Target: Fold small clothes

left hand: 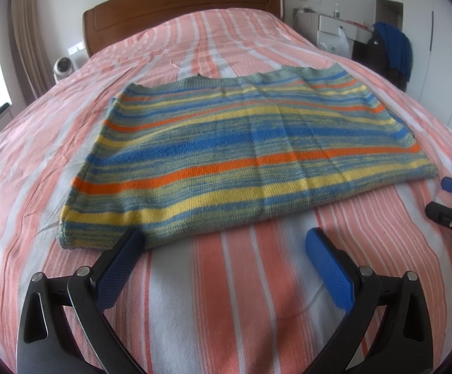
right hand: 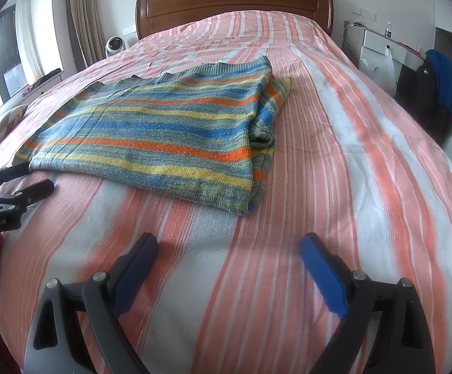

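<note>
One knit sweater (left hand: 244, 152) lies flat mid-bed, already folded in, a sleeve tucked along its right side. It looks soft, limp and fairly light, likely to sag and stretch if lifted by one point. Take the near hem at both corners. Left gripper (left hand: 226, 251) and right gripper (right hand: 229, 260) both hang spread, empty, above the bed (right hand: 366, 162) toward its foot.
</note>
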